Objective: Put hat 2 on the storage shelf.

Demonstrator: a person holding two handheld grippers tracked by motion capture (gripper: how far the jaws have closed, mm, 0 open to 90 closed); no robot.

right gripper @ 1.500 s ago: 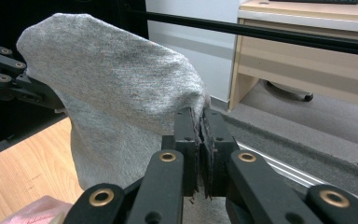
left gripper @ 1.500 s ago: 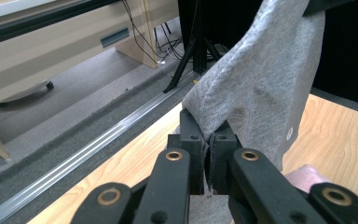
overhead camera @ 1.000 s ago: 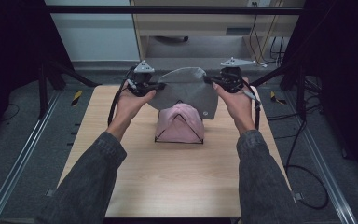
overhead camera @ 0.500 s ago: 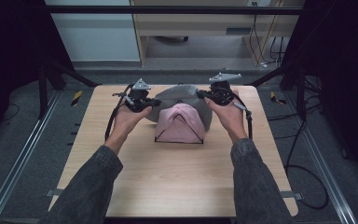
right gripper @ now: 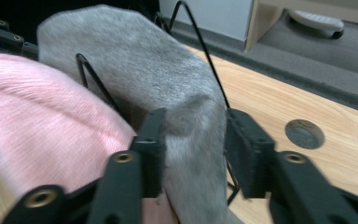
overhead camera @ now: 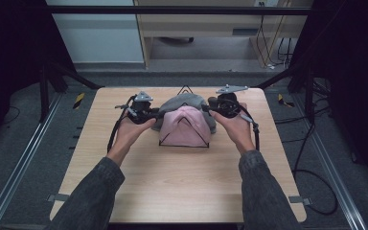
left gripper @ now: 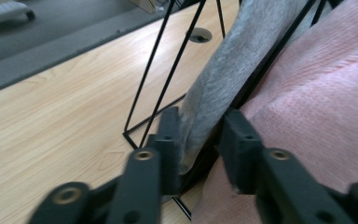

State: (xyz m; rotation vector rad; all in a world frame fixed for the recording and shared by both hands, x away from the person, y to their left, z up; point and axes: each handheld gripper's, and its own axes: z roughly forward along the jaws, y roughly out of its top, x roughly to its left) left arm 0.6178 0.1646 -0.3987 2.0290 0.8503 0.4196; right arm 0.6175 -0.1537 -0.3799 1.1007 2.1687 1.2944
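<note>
A black wire rack (overhead camera: 185, 89) stands at the far middle of the wooden table (overhead camera: 182, 182). A pink cloth (overhead camera: 184, 128) hangs over its near side and a grey cloth (overhead camera: 186, 102) lies draped over its far part. My left gripper (overhead camera: 156, 114) is at the grey cloth's left edge, my right gripper (overhead camera: 211, 108) at its right edge. In the left gripper view the jaws of my left gripper (left gripper: 199, 135) pinch the grey cloth (left gripper: 242, 60) beside the pink cloth (left gripper: 317, 107). In the right gripper view my right gripper (right gripper: 193, 140) grips a thick fold of grey cloth (right gripper: 144, 60).
A round cable hole (right gripper: 304, 134) sits in the tabletop near the rack's right side. Metal rails (overhead camera: 19, 163) run along both sides of the table. A wooden desk (overhead camera: 196, 28) and cables (overhead camera: 311, 182) lie on the floor beyond and to the right.
Both grippers have come down and toward me with the grey cloth, which was stretched in the air behind the rack. It now rests over the rack behind the pink cloth.
</note>
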